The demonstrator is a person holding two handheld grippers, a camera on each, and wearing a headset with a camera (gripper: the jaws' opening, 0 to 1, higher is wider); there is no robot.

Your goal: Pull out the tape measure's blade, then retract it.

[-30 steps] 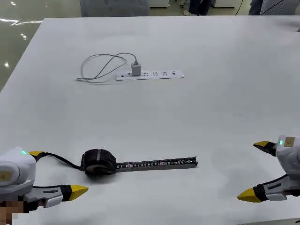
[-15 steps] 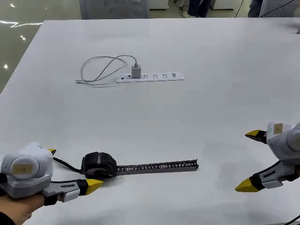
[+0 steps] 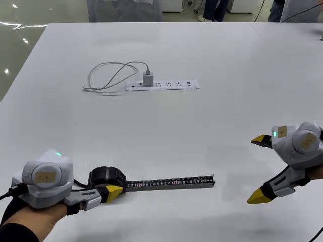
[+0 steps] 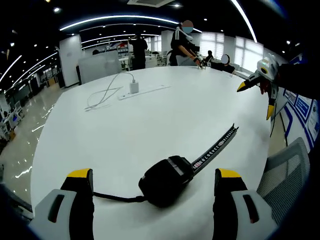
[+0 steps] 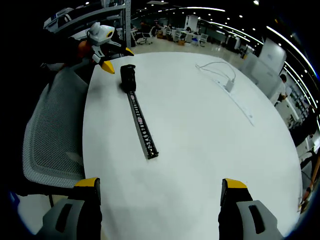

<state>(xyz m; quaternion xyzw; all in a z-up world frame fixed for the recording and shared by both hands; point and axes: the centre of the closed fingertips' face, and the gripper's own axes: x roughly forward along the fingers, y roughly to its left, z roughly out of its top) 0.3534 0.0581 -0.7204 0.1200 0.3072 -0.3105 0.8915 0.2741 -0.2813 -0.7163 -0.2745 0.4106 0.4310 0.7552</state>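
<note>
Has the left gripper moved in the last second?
Yes. In the head view the left gripper has closed in rightward on the tape measure case, its jaws open.

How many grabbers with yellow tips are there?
2. The left gripper is at the table's near left, its jaws either side of the tape measure; the right gripper is open at the near right.

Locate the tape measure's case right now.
The case lies lower left in the head view on the white table, between the left gripper's open jaws.
</note>
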